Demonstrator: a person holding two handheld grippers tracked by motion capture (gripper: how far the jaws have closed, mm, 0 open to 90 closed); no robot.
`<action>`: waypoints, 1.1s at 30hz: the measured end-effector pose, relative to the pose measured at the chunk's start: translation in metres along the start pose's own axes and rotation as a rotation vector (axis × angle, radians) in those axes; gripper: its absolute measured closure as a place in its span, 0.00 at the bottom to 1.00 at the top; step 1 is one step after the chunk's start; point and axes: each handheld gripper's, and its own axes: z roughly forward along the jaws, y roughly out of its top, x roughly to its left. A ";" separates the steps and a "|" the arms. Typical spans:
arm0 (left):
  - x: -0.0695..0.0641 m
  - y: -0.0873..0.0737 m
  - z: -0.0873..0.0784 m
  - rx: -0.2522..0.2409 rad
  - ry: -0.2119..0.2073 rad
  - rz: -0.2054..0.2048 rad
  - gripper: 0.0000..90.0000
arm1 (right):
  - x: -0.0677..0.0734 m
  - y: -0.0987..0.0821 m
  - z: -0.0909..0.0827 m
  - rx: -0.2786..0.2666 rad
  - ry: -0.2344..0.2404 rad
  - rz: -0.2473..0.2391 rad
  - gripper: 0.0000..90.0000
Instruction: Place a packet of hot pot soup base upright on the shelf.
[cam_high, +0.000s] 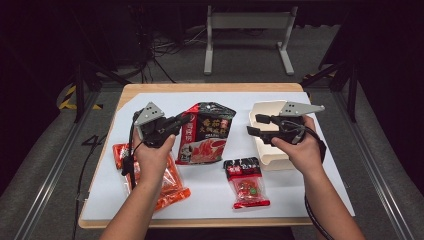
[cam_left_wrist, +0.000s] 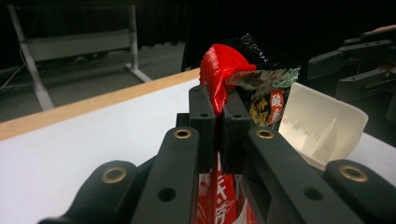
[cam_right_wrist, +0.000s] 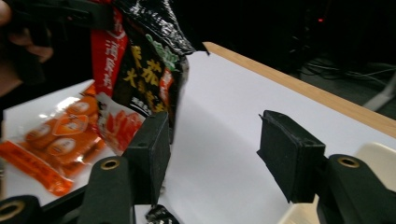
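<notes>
My left gripper (cam_high: 186, 119) is shut on the left edge of a black and red snack bag (cam_high: 206, 132), which hangs tilted above the white mat. In the left gripper view the jaws pinch the bag's red seam (cam_left_wrist: 219, 74). My right gripper (cam_high: 254, 125) is open, held over the left end of a cream tray (cam_high: 267, 152), its jaws pointing toward the bag. In the right gripper view its pads (cam_right_wrist: 152, 154) stand wide apart with nothing between them, and the black and red bag (cam_right_wrist: 140, 60) hangs beyond.
An orange snack packet (cam_high: 167, 185) lies under my left forearm at the mat's left. A small red and black packet (cam_high: 246, 182) lies front centre. The white mat (cam_high: 150, 105) covers the wooden table. A metal frame stands on the floor behind.
</notes>
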 end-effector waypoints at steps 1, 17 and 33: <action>-0.001 0.001 -0.001 -0.009 -0.006 -0.005 0.96 | 0.000 0.001 0.001 -0.004 0.019 0.009 0.48; -0.012 0.004 0.001 -0.038 -0.041 0.004 0.96 | 0.005 0.037 0.024 0.054 0.141 -0.015 0.43; -0.023 0.009 0.009 -0.031 -0.047 0.031 0.96 | 0.010 0.055 0.052 0.206 0.179 -0.089 0.47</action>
